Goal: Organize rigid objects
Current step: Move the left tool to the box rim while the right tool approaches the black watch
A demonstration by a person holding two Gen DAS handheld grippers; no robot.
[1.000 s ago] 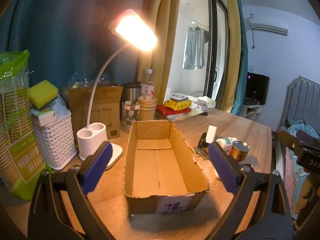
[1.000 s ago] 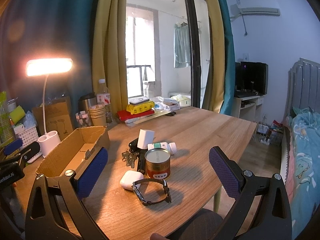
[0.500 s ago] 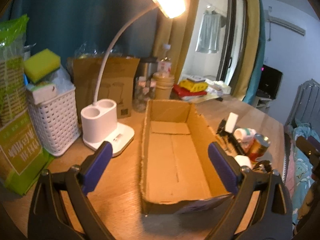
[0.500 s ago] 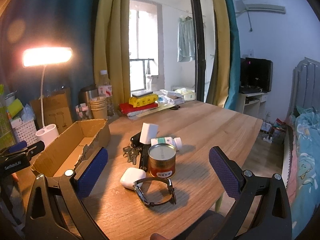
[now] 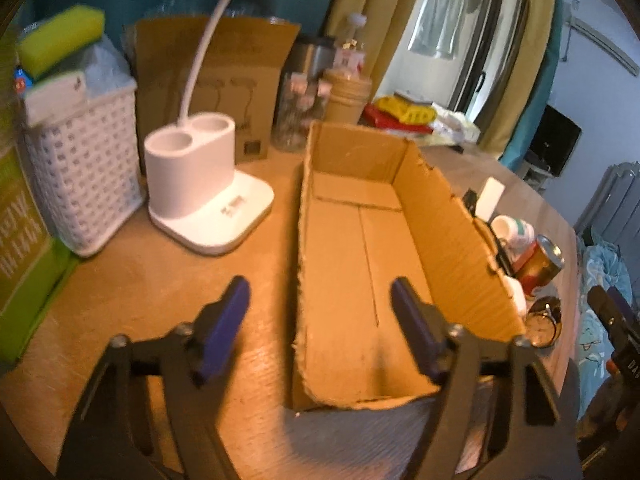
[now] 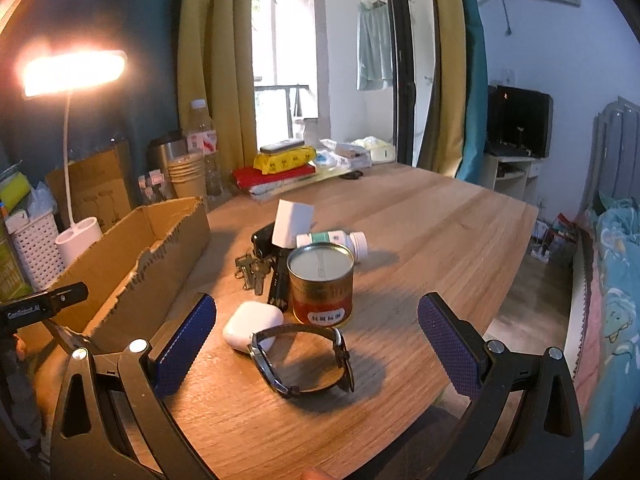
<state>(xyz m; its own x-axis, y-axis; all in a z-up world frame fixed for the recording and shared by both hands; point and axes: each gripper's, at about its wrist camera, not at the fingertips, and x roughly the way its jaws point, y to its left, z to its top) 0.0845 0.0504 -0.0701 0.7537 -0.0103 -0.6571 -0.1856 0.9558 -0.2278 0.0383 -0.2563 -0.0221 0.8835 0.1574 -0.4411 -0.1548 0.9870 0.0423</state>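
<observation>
An empty cardboard box (image 5: 360, 264) lies on the wooden table; it also shows at the left of the right wrist view (image 6: 132, 268). My left gripper (image 5: 320, 308) is open over the box's near left wall, one finger outside and one inside. To the box's right lie a gold-red tin (image 6: 322, 284), a white earbud case (image 6: 252, 326), a wristwatch (image 6: 304, 360), keys (image 6: 252, 268), a white pill bottle (image 6: 336, 240) and a white block (image 6: 292, 224). My right gripper (image 6: 316, 340) is open and empty, near the watch.
A white lamp base (image 5: 200, 184), a white basket (image 5: 84, 168) with a yellow sponge, and a green package (image 5: 20, 248) stand left of the box. Paper cups (image 6: 186, 176), a bottle (image 6: 204, 140) and stacked books (image 6: 280, 172) line the back. The table edge (image 6: 508, 264) falls away at right.
My left gripper has moved forward and down over the box's near end, and its fingers have narrowed. My right gripper has edged closer to the tin and watch.
</observation>
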